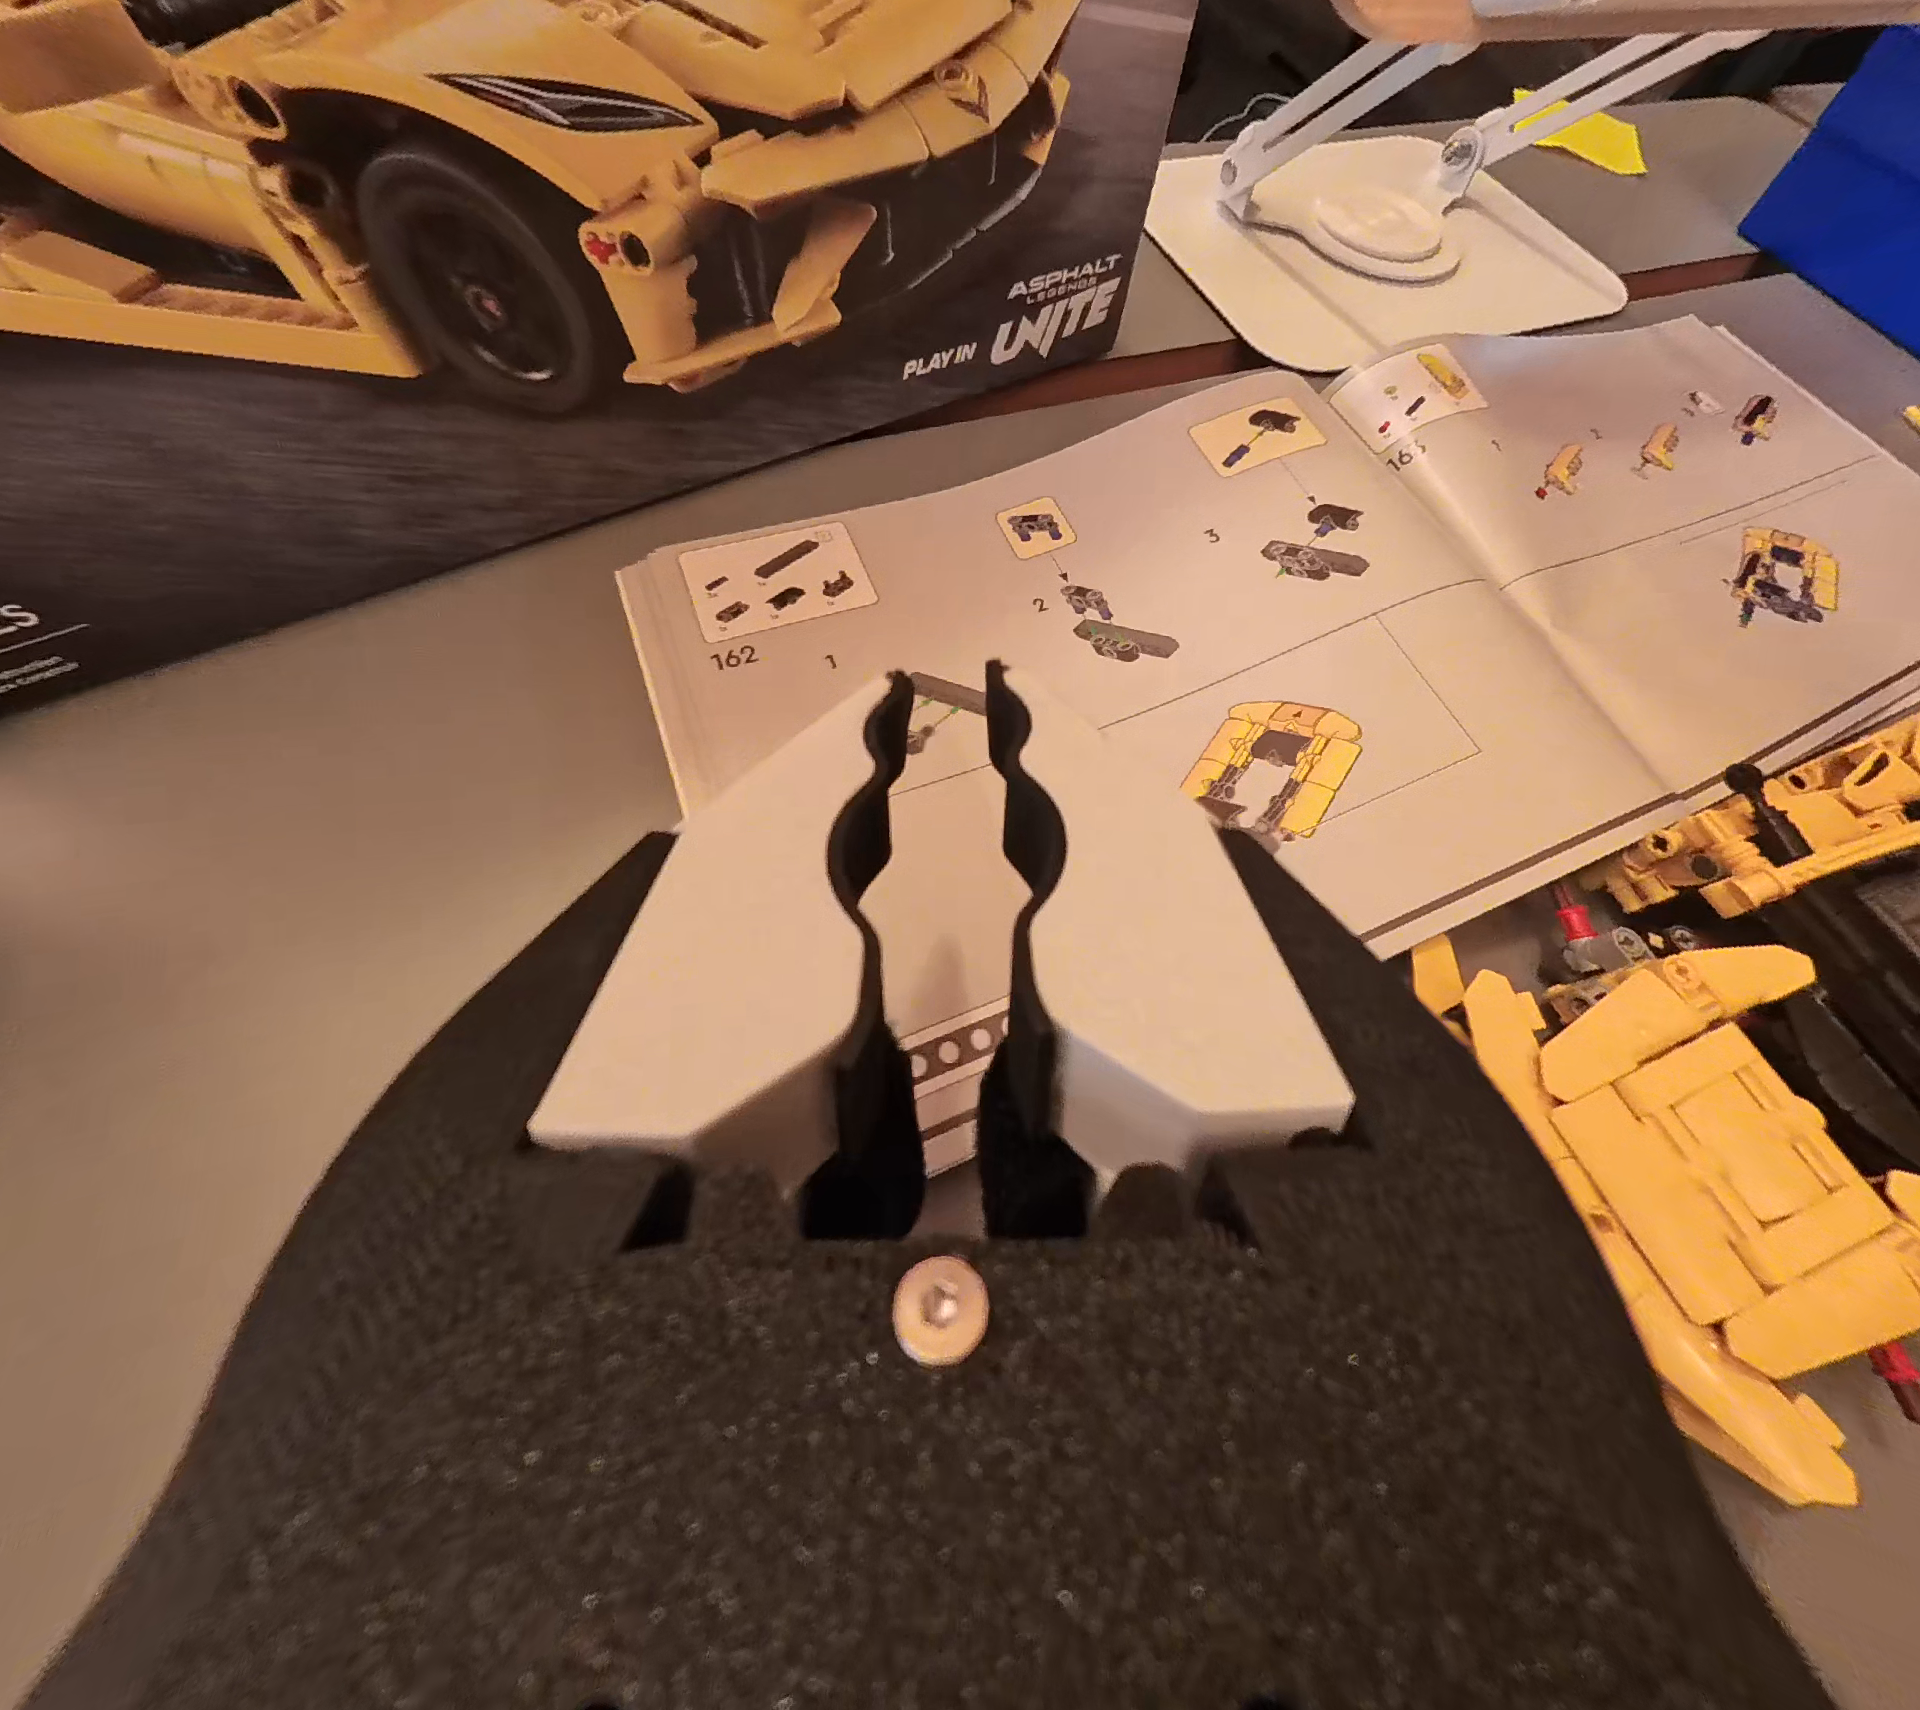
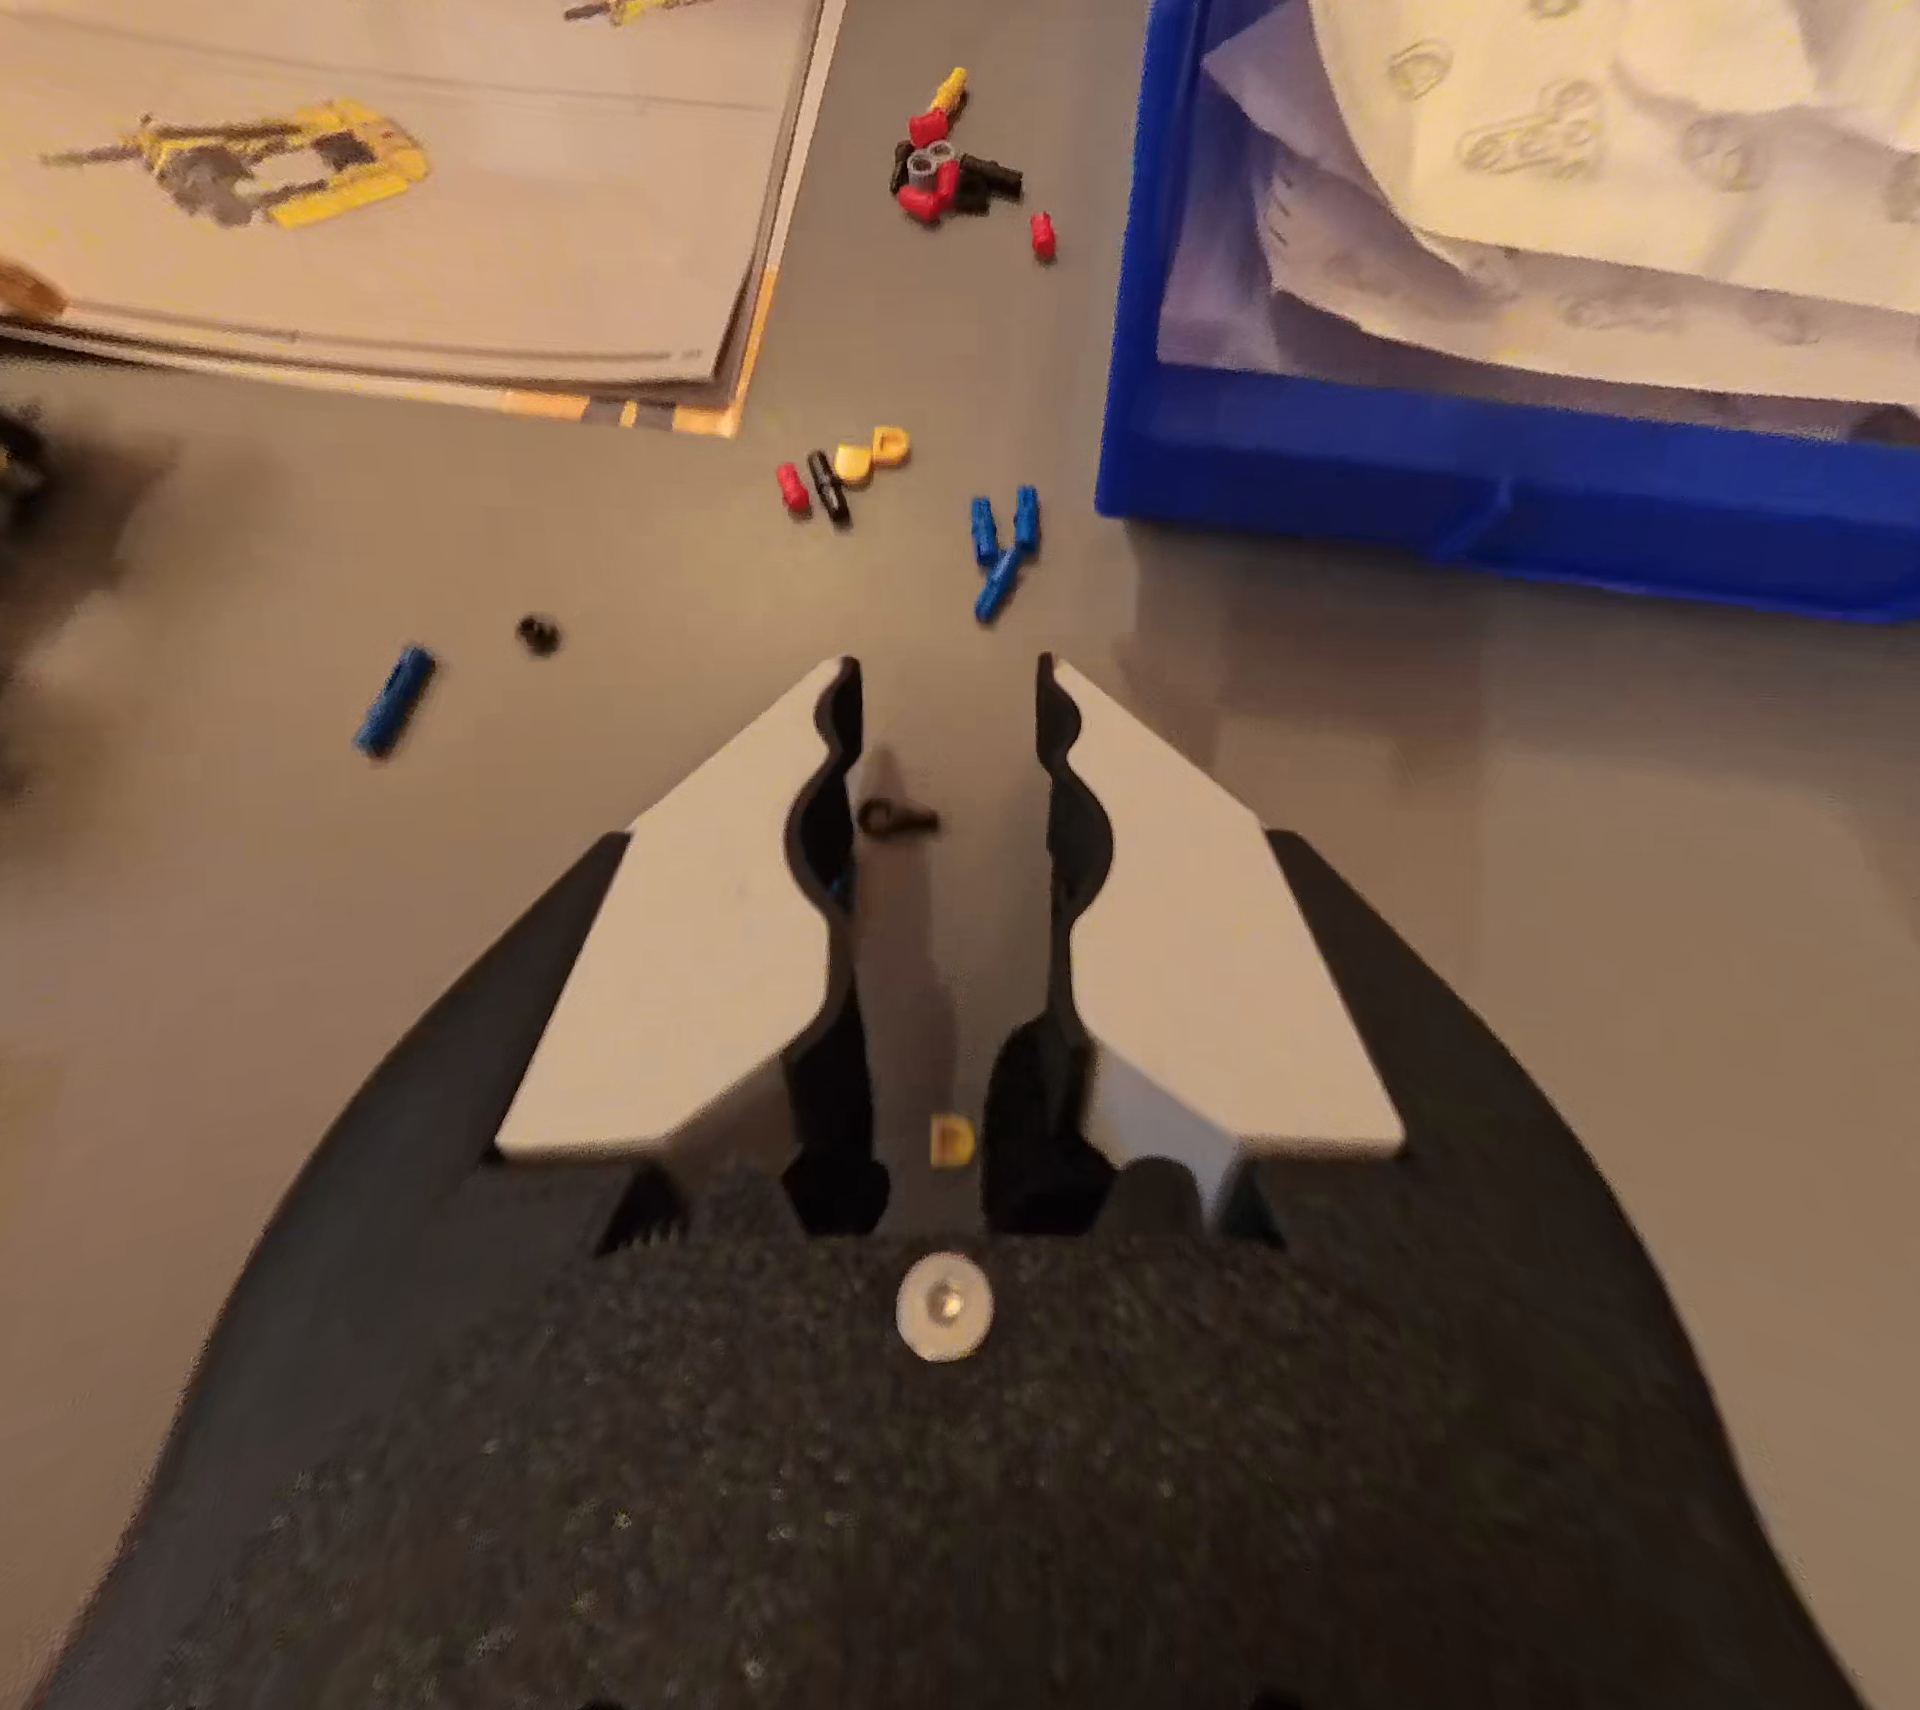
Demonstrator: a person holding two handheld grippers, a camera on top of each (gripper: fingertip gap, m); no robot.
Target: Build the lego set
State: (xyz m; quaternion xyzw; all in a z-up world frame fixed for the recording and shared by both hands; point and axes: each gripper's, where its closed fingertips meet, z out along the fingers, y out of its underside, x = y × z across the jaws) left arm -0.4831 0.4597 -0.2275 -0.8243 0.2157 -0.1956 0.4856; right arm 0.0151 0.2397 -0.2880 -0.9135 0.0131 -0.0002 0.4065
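Both empty and parted, the left hand-held gripper point(image 1: 943, 673) hovers over the booklet point(image 1: 1299, 621) while the right hand-held gripper point(image 2: 948, 663) faces light, hard, slippery pins point(image 2: 1003, 543) at 12 o'clock on the table point(image 2: 1455, 829), best pinched across their middles.

It looks like a hobby or assembly desk in an office-like room; a plain grey worktop point(image 2: 1351, 829) carries a large printed cardboard set box point(image 1: 520, 154), an open paper instruction booklet point(image 1: 1299, 621), a white metal book stand with a wooden-edged rest point(image 1: 1382, 247), a blue plastic parts bin point(image 2: 1507, 497) holding crumpled white paper bags point(image 2: 1610, 50), and small loose plastic pins point(image 2: 997, 548); nothing shows the room's walls.
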